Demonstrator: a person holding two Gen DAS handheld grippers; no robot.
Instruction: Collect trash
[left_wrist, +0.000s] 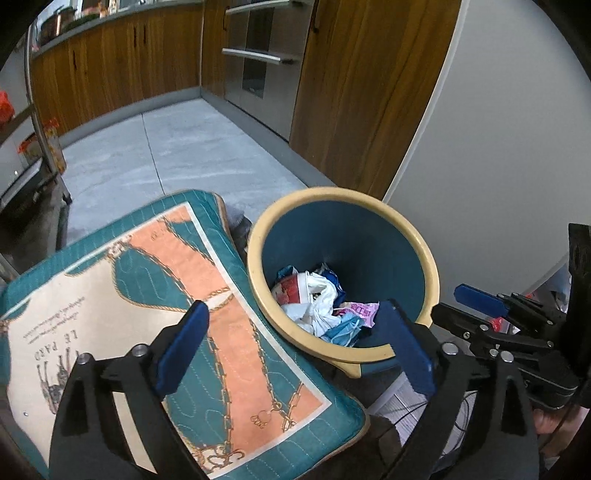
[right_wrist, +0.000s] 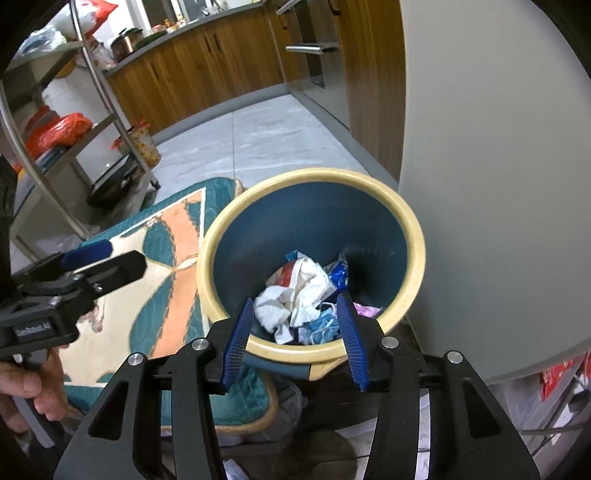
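A blue trash bin with a cream rim (left_wrist: 258, 273) (right_wrist: 207, 266) stands on the floor. Inside lies crumpled trash (left_wrist: 317, 299) (right_wrist: 303, 291): white paper, blue face masks, a red-and-white wrapper and a pink wrapper. My left gripper (left_wrist: 295, 332) is open and empty, above the bin's near rim and a cushion. My right gripper (right_wrist: 293, 339) is open and empty, held over the bin's near rim. Each gripper also shows in the other view: the right gripper (left_wrist: 480, 306) and the left gripper (right_wrist: 96, 258).
A teal and orange cushion (left_wrist: 147, 314) (right_wrist: 162, 280) lies left of the bin. A white round table edge (right_wrist: 498, 184) curves at right. Wooden cabinets (left_wrist: 129, 66), an oven (left_wrist: 258, 55) and a metal shelf rack (right_wrist: 74, 140) surround the grey tile floor (left_wrist: 177, 147).
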